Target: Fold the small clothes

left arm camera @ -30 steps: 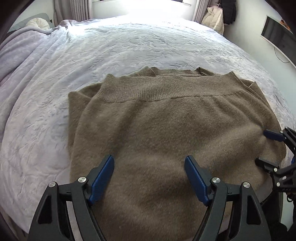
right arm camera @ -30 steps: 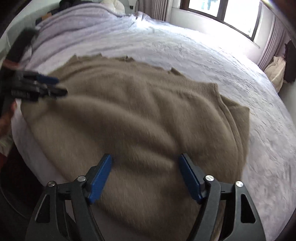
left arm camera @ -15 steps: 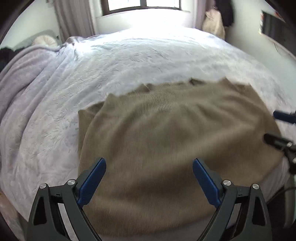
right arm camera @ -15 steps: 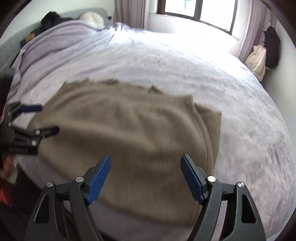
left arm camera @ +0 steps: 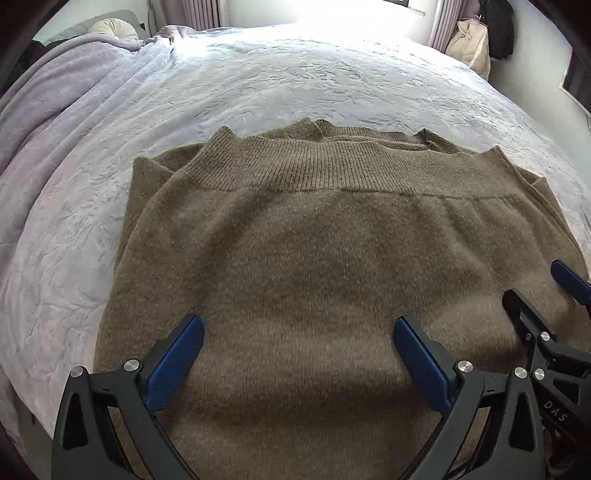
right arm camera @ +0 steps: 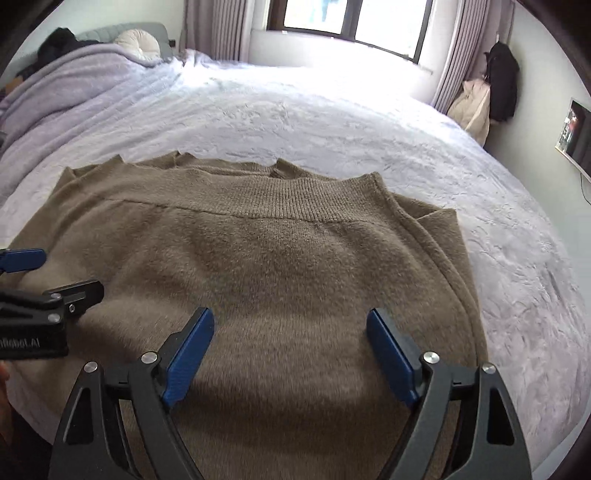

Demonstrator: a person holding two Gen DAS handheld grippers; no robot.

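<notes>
Sweater (left arm camera: 332, 277) folded on bed (left arm camera: 295, 92) | both grippers' jaws apart | window (right arm camera: 351, 18) only in right view

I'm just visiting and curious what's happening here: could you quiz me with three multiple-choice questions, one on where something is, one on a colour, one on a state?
1. Where does the sweater lie?
A. on the bed
B. on a chair
C. on the floor

2. What colour is it?
A. red
B. brown
C. white

3. How are the left gripper and the right gripper?
A. both shut
B. one shut
C. both open

Answers: 1 A, lavender bedspread surrounds it. 2 B, its knit is olive-brown. 3 C, blue pads stand wide apart, nothing between.
</notes>
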